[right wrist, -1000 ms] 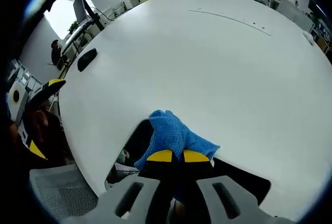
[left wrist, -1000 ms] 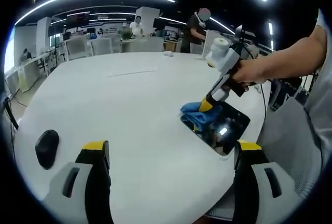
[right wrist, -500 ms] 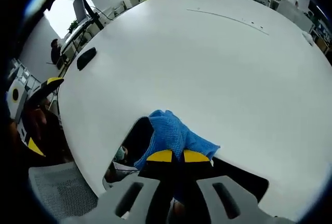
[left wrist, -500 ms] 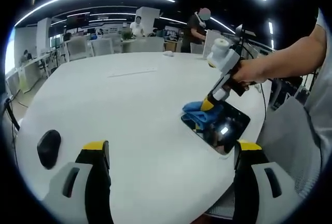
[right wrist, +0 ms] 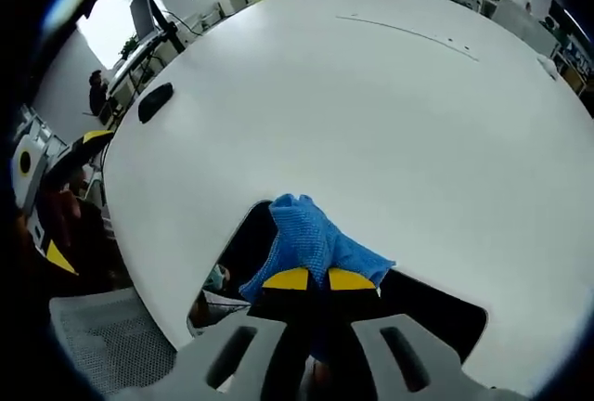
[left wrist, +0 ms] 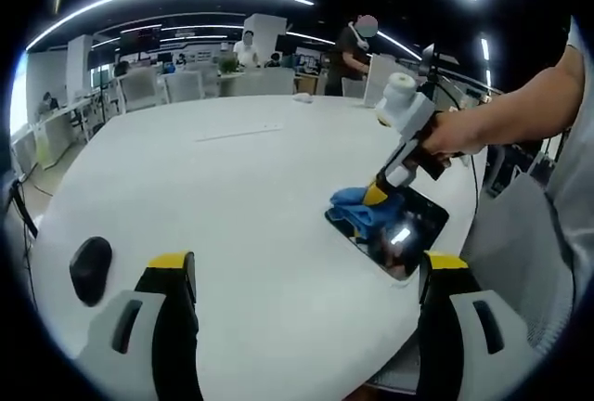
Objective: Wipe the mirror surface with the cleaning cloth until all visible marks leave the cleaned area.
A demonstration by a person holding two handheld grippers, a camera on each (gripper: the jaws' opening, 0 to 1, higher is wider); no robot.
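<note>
The mirror (left wrist: 392, 228) lies flat on the white table (left wrist: 232, 197), close to the table's near-right edge in the left gripper view. Its surface reads dark and reflective, with a bright light spot showing in it. In the right gripper view the mirror (right wrist: 436, 306) appears as a dark panel under and to either side of the jaws.

The blue cleaning cloth (right wrist: 311, 245) sits bunched on the mirror, covering its far-left corner in the left gripper view (left wrist: 355, 207) and overlapping the edge onto the table.

The right gripper (right wrist: 310, 279) has its yellow-tipped jaws closed together, clamped on the near end of the cloth and pressing it down onto the glass. In the left gripper view the same tool (left wrist: 376, 195) angles down to the cloth from the upper right, held by a person's hand (left wrist: 448, 134) with a bare forearm.

The left gripper (left wrist: 306, 276) is held above the table's near side, well apart from the mirror, its jaws wide apart with nothing between them.

A black computer mouse (left wrist: 90, 269) rests on the table at the left, well away from the mirror; it also shows in the right gripper view (right wrist: 155, 102). Office chairs (left wrist: 137, 84), desks and people stand in the background beyond the table.
</note>
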